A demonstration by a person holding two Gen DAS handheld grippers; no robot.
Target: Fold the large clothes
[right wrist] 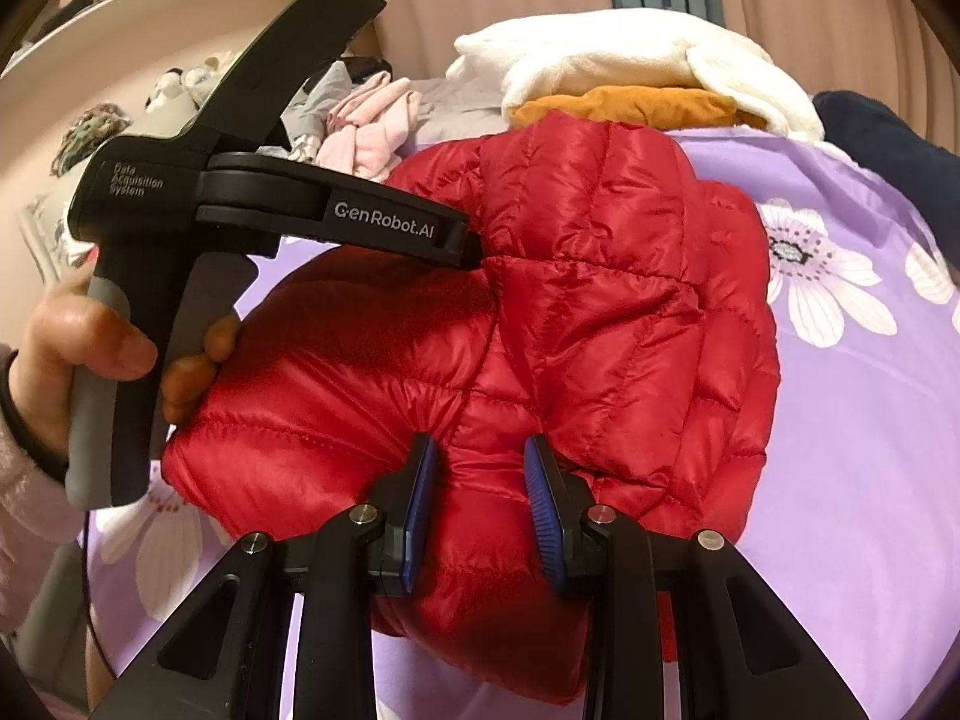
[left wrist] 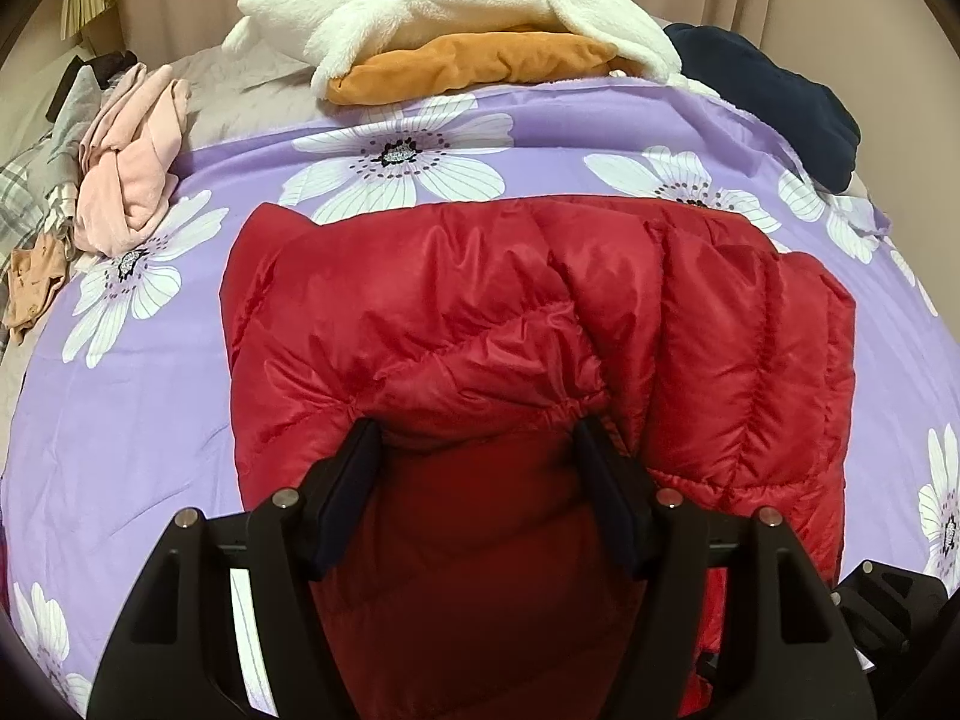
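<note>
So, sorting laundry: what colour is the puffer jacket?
Red puffer jacket, clearest in the left wrist view.

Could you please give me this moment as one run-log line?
item: red quilted puffer jacket on purple floral bedspread | left claw: shut on jacket fold | right claw: shut on jacket fold

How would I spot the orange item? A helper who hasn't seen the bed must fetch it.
Start at the purple flowered bedspread and follow it past the red puffer jacket to the far edge. There a white fleece lies heaped, with the folded orange garment tucked under it: the only orange piece in that pile.
</note>
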